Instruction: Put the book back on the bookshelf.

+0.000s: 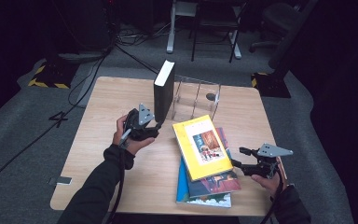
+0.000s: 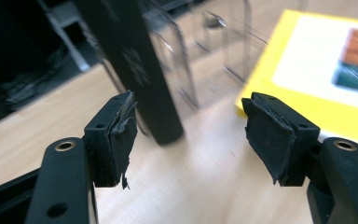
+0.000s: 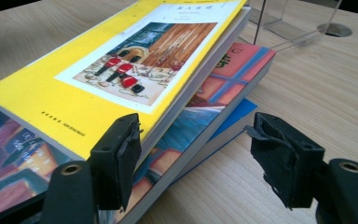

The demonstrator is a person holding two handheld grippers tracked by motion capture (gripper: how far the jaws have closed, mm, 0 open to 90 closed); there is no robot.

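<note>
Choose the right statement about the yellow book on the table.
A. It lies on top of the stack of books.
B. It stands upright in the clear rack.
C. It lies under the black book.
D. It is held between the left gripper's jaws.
A: the yellow book lies flat as the top one on the stack of books, beside the clear rack.

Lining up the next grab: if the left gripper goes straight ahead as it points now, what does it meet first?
Probably the black book standing upright in the clear rack. It sits just ahead between the open left gripper jaws, though depth is hard to judge.
</note>
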